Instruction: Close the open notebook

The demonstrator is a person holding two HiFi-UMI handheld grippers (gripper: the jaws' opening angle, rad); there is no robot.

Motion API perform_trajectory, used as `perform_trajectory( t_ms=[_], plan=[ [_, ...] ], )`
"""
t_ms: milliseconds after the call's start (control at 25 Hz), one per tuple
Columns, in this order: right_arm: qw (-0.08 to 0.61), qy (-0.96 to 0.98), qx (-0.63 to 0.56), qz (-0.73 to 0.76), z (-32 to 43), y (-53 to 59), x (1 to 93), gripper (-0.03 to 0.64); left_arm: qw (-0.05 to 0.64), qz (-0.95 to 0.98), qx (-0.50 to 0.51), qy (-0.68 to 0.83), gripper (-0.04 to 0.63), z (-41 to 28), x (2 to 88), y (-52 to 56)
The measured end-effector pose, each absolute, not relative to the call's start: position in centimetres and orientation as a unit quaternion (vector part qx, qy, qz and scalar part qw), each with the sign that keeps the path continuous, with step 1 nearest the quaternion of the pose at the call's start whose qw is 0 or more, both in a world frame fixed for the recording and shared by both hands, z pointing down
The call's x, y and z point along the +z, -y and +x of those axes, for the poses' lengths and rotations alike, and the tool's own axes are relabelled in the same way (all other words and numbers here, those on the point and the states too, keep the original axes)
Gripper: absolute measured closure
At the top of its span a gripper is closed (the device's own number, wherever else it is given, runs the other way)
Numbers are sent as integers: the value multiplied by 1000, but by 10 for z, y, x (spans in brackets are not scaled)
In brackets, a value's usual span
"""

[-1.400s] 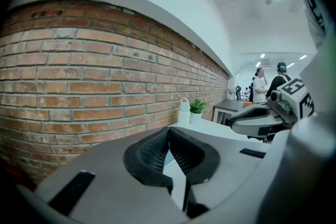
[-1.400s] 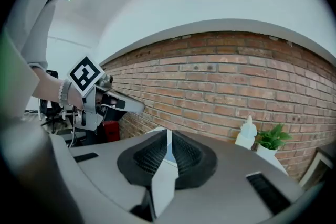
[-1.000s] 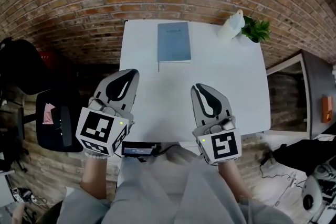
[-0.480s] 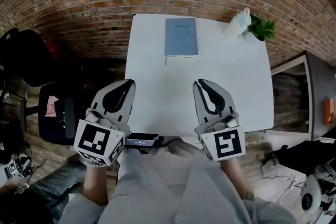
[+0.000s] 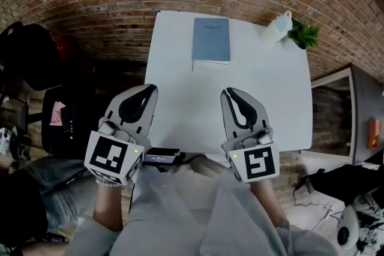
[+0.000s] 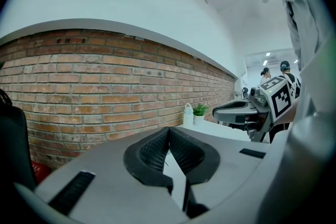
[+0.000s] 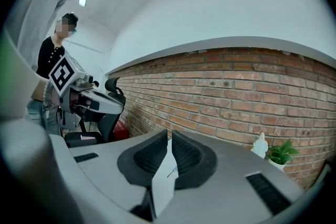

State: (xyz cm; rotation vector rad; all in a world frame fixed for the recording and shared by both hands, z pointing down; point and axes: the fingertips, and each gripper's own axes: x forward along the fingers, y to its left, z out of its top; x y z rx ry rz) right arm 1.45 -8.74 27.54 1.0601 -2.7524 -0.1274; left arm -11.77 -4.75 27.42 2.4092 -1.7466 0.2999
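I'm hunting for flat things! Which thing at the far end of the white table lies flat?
The closed blue-grey notebook; the white bottle and green potted plant stand upright.

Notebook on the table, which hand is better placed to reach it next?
Right, probably. The right tool points almost straight at the notebook, which lies shut at the far end of the table. The left tool hangs by the table's left edge, further aside. Both are shut, empty.
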Motion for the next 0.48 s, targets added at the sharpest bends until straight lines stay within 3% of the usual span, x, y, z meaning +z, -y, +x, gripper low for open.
perform_trajectory(
  t_ms=[480],
  plan=[
    [101,928,-45,356,10,91,278,561,76,801,97,586,575,-123,277,51]
  ],
)
